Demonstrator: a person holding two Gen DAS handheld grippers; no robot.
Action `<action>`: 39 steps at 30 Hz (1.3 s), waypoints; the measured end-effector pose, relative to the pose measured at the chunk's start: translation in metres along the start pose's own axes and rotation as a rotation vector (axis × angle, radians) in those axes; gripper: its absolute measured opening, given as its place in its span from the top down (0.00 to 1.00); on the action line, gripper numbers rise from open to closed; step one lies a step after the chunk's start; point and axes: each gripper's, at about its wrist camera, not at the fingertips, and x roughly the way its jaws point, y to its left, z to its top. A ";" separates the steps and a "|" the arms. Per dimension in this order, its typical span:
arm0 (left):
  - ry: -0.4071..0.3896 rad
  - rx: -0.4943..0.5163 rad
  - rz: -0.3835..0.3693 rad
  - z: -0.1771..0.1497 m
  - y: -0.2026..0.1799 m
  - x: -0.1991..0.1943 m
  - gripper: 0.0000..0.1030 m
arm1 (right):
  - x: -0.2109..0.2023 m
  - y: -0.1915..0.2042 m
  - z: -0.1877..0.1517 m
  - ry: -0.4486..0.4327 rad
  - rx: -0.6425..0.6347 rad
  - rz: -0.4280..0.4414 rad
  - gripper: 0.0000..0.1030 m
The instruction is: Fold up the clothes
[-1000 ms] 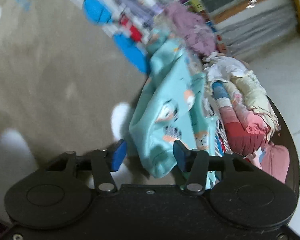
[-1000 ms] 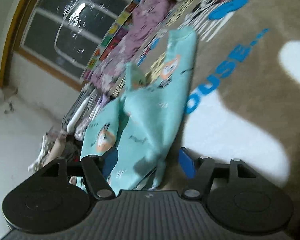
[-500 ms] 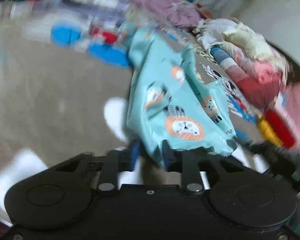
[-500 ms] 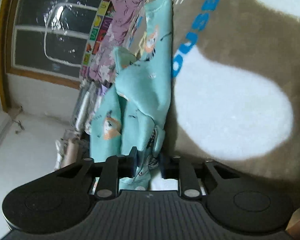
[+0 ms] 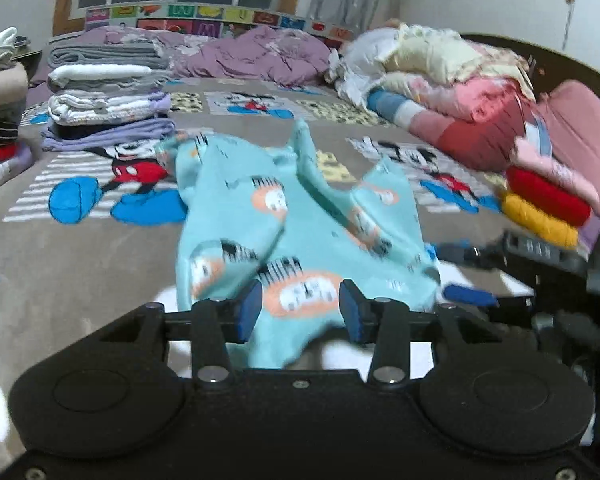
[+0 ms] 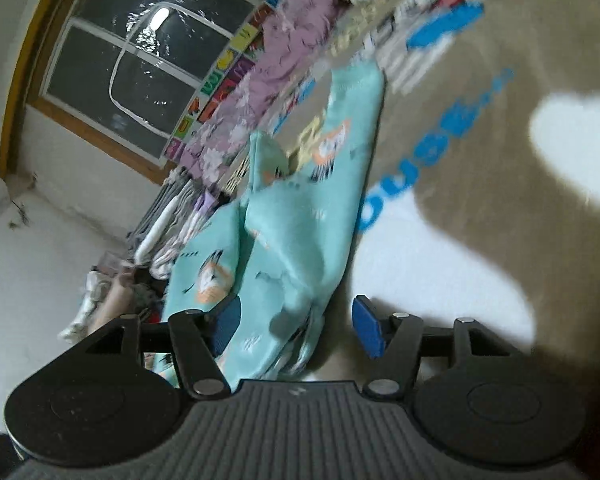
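1. Left wrist view: the left gripper (image 5: 300, 308) sits low in the frame, a black plastic body with two round discs and blue rubbery pads (image 5: 249, 310). Its jaws are spreading apart. The near hem of the garment (image 5: 300, 240) hangs between the pads, and no pad presses on it.
2. The garment is soft turquoise knit cloth printed with orange ovals and black striped marks. It lies rumpled in the middle of the bedspread (image 5: 80, 248), bunched into ridges, with one sleeve-like flap running toward the far side.
3. The bedspread is flat brown fabric with cartoon mouse prints in red, blue and white.
4. On the far left stands a stack of folded linens (image 5: 108, 96) in grey, white and lilac layers. Behind it lies a crumpled purple quilt (image 5: 260, 56). On the right rises a heap of bedding (image 5: 460, 84) in cream, pink and red, puffy and uneven.
5. At the right edge the right gripper (image 5: 460, 272) shows blurred, its blue pads near the garment's right corner.
6. Right wrist view: the scene is rolled sideways. The right gripper (image 6: 296, 320) has a ribbed grey body and black arms, and its jaws are opening, standing wide. The garment (image 6: 292, 232) droops between the pads in loose folds, nearer the left pad (image 6: 226, 322), and the right pad stands clear of it.
7. Beyond lie the brown bedspread (image 6: 500, 80) with blue lettering, and a dark window (image 6: 140, 60) in a wooden frame.
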 end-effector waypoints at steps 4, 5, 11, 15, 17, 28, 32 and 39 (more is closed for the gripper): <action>-0.037 0.004 0.027 0.028 0.008 0.009 0.59 | 0.001 0.004 0.007 -0.065 -0.078 -0.048 0.34; -0.046 0.009 0.035 0.035 0.010 0.012 0.59 | 0.000 0.006 0.008 -0.081 -0.109 -0.055 0.34; -0.017 0.037 0.039 0.089 0.026 0.053 0.54 | 0.012 0.036 0.003 -0.082 -0.319 0.016 0.34; 0.013 -0.018 0.031 0.123 0.041 0.089 0.54 | 0.026 0.052 -0.008 -0.033 -0.420 0.082 0.34; 0.037 -0.055 0.033 0.136 0.048 0.107 0.54 | 0.031 0.058 -0.013 -0.007 -0.450 0.106 0.34; 0.259 -0.201 0.067 0.179 0.089 0.189 0.55 | 0.045 0.052 -0.014 0.060 -0.404 0.119 0.34; 0.313 -0.244 0.075 0.185 0.102 0.211 0.55 | 0.048 0.050 -0.015 0.069 -0.389 0.113 0.34; 0.347 -0.362 0.022 0.181 0.117 0.236 0.57 | 0.049 0.047 -0.017 0.078 -0.367 0.106 0.34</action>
